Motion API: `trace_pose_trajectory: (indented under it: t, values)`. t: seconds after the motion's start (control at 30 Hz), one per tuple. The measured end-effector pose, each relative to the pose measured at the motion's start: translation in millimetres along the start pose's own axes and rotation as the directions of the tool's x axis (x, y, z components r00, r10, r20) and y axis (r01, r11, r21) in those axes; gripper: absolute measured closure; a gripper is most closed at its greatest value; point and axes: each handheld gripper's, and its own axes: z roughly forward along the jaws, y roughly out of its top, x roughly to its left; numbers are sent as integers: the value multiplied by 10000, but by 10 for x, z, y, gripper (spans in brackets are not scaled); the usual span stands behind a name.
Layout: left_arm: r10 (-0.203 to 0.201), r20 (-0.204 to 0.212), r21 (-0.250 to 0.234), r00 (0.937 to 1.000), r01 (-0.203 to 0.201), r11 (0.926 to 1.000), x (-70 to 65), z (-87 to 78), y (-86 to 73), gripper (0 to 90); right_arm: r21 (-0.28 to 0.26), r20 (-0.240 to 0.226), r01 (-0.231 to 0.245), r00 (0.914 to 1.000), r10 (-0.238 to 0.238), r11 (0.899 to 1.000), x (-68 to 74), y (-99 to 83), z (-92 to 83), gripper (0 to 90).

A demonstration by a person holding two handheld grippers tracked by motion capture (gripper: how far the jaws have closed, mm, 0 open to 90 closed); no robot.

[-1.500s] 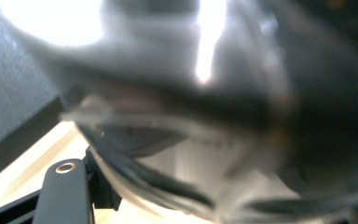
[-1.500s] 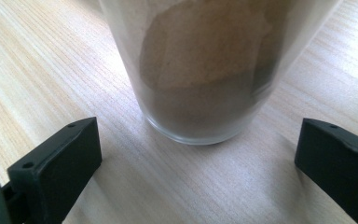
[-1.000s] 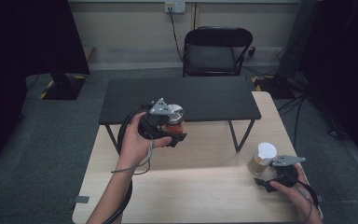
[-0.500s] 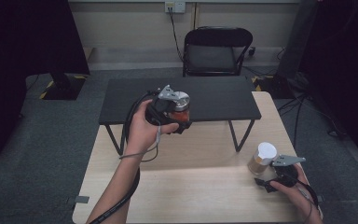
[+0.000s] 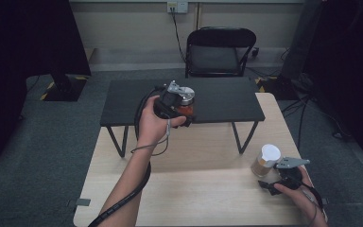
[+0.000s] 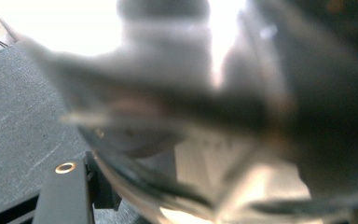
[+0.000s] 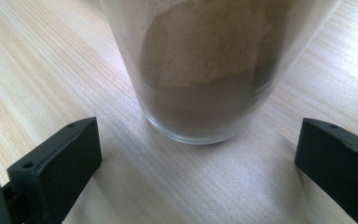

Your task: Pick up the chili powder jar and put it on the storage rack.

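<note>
— So, working from the left: where are we with the jars?

— We carry one in our left gripper (image 5: 182, 109), its jaws pinching a jar with a metal lid (image 5: 185, 100) and reddish contents. We hold it in the air over the near edge of the black riser shelf (image 5: 123, 101), so by our reckoning it is about to be set down up there but hasn't landed yet. In the left gripper view the jar (image 6: 205, 112) sits so close that it is a blur, with the dark shelf top (image 6: 18, 121) beneath.

— And over on the right?

— Our right gripper (image 5: 273, 180) rests on the wooden table (image 5: 194, 189), its jaws spread wide and gripping nothing. Just ahead of them stands the jar with a white lid (image 5: 266, 160), upright on the table. The right gripper view shows the glass base (image 7: 205, 84), with brown powder inside, between the jaws and a little ahead of them, touched by neither.

— So how much is left?

— We judge roughly half: one jar nearly placed, the other not yet picked up.

— The count?

— Two jars, two grippers, one shelf, one table, and one black chair (image 5: 217, 52) behind.
</note>
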Motion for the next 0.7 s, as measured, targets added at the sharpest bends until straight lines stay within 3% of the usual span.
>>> trace_pose_trajectory:
  t: [0.7]
  values:
    - [-471,-534,14,9975,473,9989,15,154,119,304,-3,-5,25,10000,-25,10000,-3,-1,0,0]
